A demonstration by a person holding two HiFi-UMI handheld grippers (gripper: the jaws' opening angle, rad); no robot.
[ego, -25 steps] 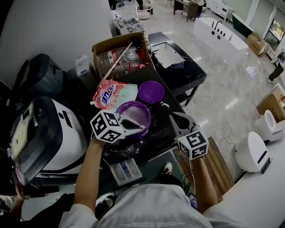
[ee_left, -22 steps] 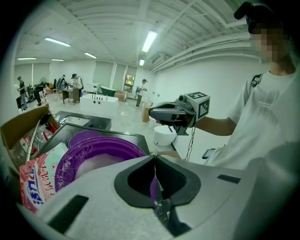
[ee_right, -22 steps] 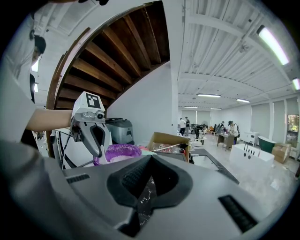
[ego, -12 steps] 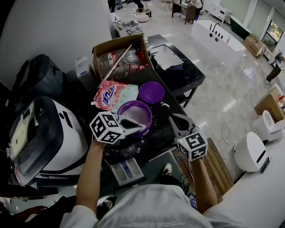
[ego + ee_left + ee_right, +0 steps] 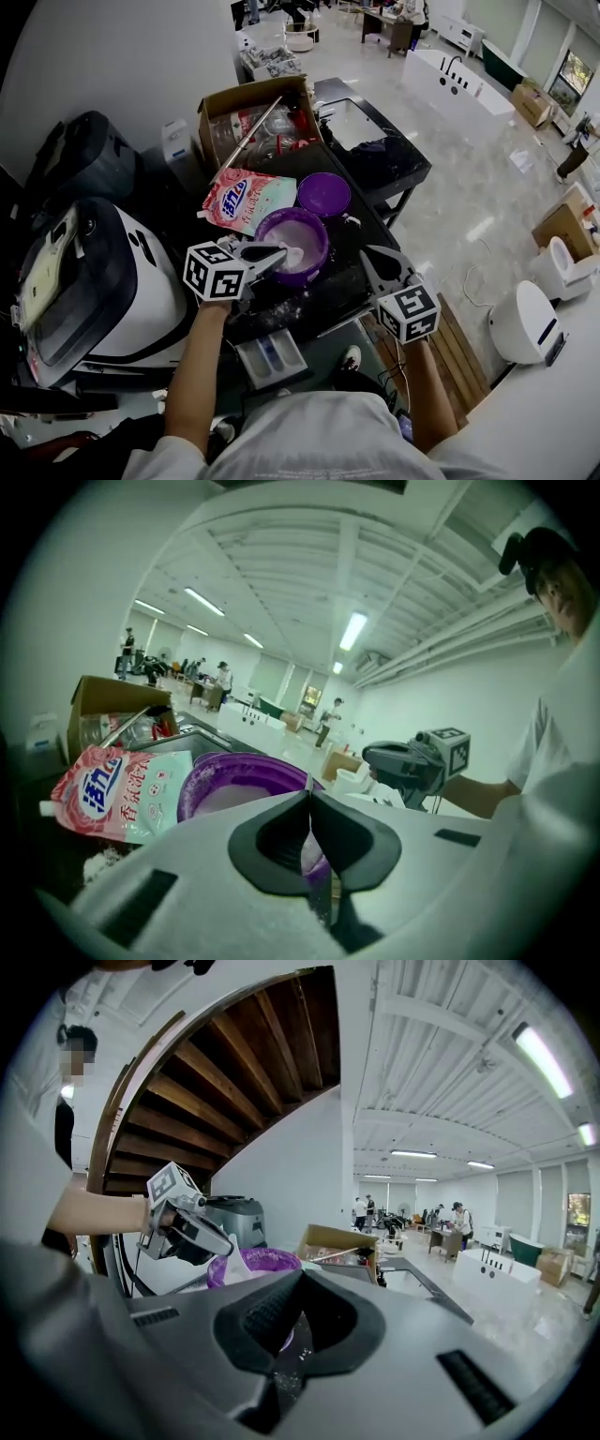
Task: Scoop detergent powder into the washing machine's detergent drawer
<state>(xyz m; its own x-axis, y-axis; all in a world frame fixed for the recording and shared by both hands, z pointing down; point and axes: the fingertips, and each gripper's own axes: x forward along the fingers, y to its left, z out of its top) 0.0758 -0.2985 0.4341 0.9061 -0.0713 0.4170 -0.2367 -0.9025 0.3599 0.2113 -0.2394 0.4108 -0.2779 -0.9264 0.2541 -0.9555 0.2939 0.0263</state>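
A purple tub [image 5: 317, 228] of white detergent powder stands on the dark worktop, its purple lid [image 5: 323, 194] just behind it. My left gripper [image 5: 267, 255] is shut on the handle of a white scoop [image 5: 287, 253], whose bowl is down in the tub's powder. In the right gripper view the scoop [image 5: 236, 1262] rises over the tub [image 5: 262, 1258] beside the left gripper [image 5: 187, 1230]. The open detergent drawer [image 5: 270, 356] sticks out below the worktop's near edge. My right gripper [image 5: 375, 259] is shut and holds nothing, right of the tub.
A pink detergent bag [image 5: 246, 202] lies left of the lid. A cardboard box [image 5: 248, 112] of bottles stands behind. The white washing machine [image 5: 112, 281] is at the left. Spilled powder dots the worktop. A sink unit [image 5: 361, 122] is at the far right.
My left gripper has pushed the scoop a little farther right and deeper across the tub. The right gripper has barely moved.
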